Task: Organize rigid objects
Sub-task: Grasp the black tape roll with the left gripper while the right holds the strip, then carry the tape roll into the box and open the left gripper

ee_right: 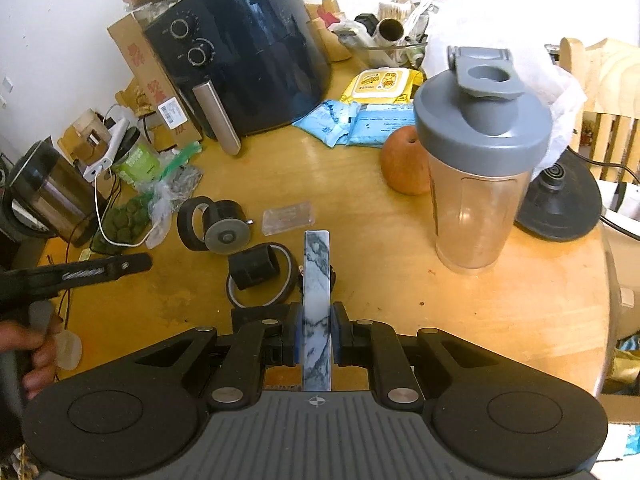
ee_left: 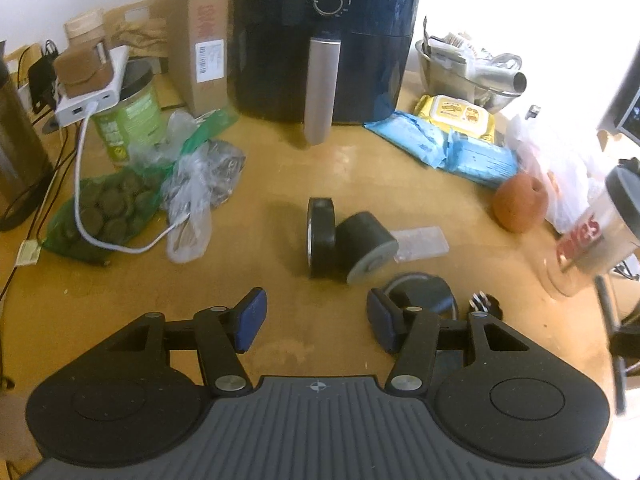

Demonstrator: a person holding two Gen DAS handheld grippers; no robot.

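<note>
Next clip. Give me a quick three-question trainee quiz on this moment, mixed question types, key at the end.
1. True or false: the right gripper is shut on the flat marble-patterned white and grey slab.
2. What stands just right of the reddish-orange apple in the right wrist view? A) steel kettle B) clear shaker bottle with grey lid C) green canister
3. Fill in: the left gripper has its jaws ____ with nothing between them.

Key: 1 true; 2 B; 3 open.
</note>
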